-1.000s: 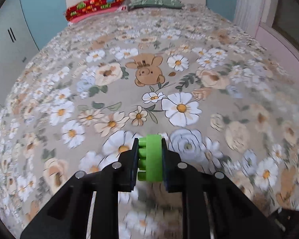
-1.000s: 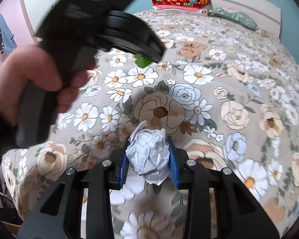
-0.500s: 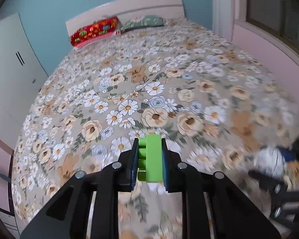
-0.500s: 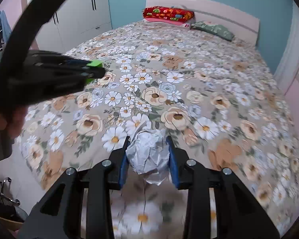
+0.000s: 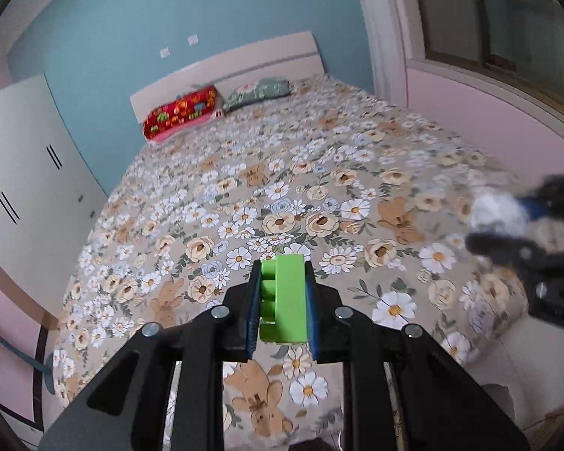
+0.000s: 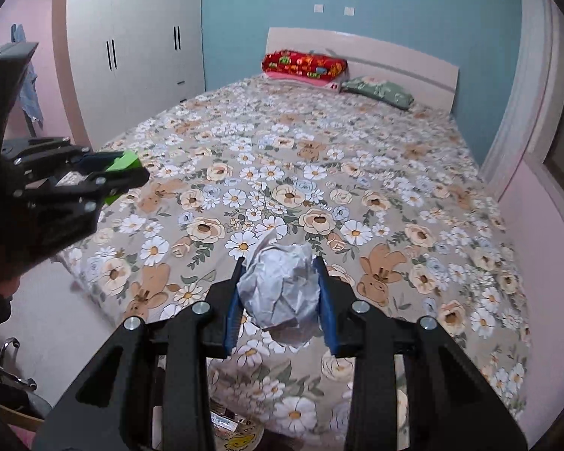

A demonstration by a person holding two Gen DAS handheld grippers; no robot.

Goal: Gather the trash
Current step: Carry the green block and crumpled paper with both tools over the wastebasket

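Clamped between the blue-padded fingers of the left gripper (image 5: 280, 300), low centre of the left wrist frame: one bright green studded plastic block (image 5: 285, 297), pinched flat-sided across its width so the studs face left and nothing can slip. Squeezed between the fingers of the right gripper (image 6: 280, 295), low centre of the right wrist frame: one crumpled ball of white paper (image 6: 280, 289), bulging above and below the pads, held by compression alone. Both pieces carried in the air above the near end of the bed with the floral quilt (image 5: 319, 195), clear of the fabric, presumably on the way to a bin not in view. Two grippers, two pieces of trash, one each. Nothing else loose visible on the quilt. Further out, upper centre: two pillows at the pale headboard (image 6: 361, 52), one red patterned pillow (image 6: 304, 64) and one green floral pillow (image 6: 376, 92). Upper left: one white wardrobe (image 6: 131, 67).
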